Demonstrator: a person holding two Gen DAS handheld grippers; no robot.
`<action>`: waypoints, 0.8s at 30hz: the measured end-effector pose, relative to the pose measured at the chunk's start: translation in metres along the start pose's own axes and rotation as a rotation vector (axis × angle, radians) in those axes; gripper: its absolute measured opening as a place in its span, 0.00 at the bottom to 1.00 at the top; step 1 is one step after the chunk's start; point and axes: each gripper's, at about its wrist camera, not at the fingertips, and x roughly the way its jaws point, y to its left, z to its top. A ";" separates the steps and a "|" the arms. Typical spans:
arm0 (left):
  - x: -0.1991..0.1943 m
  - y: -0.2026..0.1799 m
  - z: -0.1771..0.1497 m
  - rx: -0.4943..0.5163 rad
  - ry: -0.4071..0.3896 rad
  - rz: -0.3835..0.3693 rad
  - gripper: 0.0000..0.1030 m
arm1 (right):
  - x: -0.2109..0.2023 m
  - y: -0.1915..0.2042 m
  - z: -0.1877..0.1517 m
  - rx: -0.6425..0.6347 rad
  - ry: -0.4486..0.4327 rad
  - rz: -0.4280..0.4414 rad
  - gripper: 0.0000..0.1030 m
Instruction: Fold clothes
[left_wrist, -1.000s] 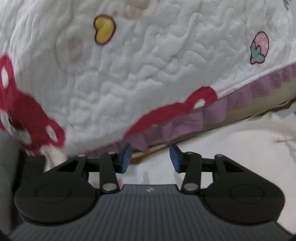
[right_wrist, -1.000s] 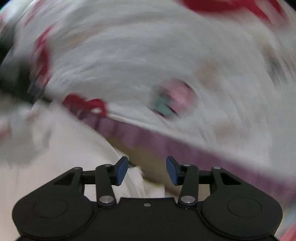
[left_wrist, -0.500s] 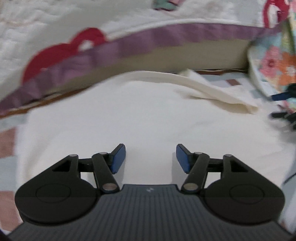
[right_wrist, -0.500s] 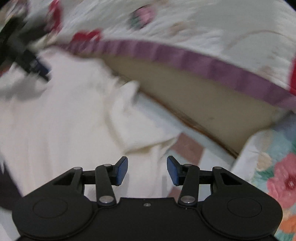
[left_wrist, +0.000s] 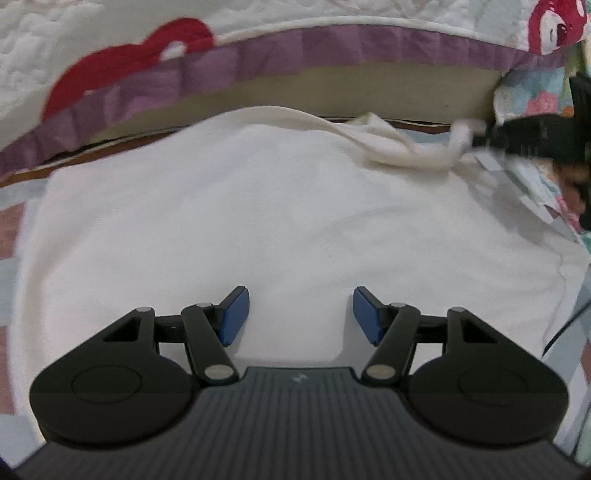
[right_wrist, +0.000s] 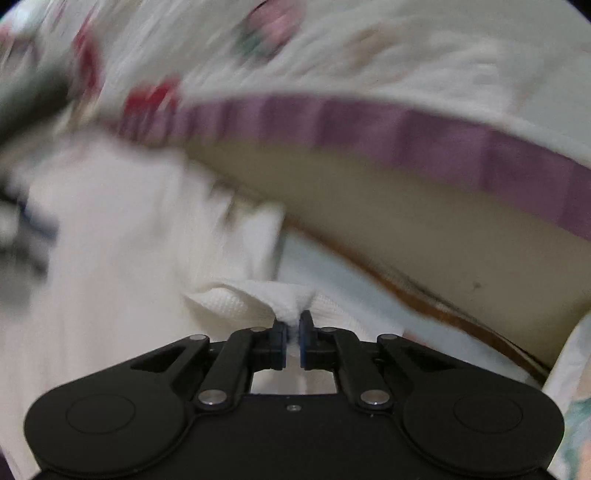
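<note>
A white garment (left_wrist: 277, 206) lies spread flat below a bed edge. My left gripper (left_wrist: 299, 295) hovers over its near part, open, with nothing between the blue pads. At the far right of the left wrist view, my right gripper (left_wrist: 524, 138) pinches a bunched sleeve or corner (left_wrist: 391, 147) of the garment. In the right wrist view the right gripper (right_wrist: 291, 325) is shut on a fold of that white cloth (right_wrist: 258, 299), which puckers out between the pads. This view is blurred by motion.
A white quilt with red prints and a purple ruffle (left_wrist: 277, 44) hangs over a beige mattress side (left_wrist: 332, 88) just behind the garment. A floral fabric (left_wrist: 532, 99) lies at the right. A pink and pale blue checked sheet (left_wrist: 9, 236) shows under the garment.
My left gripper swung down from the quilt to over the white garment, and its jaws widened. My right gripper moved in onto the garment's bunched edge and shut on it.
</note>
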 end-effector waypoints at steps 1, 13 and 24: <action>-0.003 0.003 0.000 -0.002 -0.001 0.013 0.60 | 0.000 -0.016 0.005 0.111 -0.027 -0.024 0.05; -0.061 0.050 -0.047 -0.137 -0.028 0.128 0.63 | -0.048 -0.067 -0.062 0.608 -0.014 0.037 0.34; -0.113 0.060 -0.102 -0.331 -0.016 0.241 0.66 | -0.118 -0.012 -0.146 0.474 0.063 0.182 0.14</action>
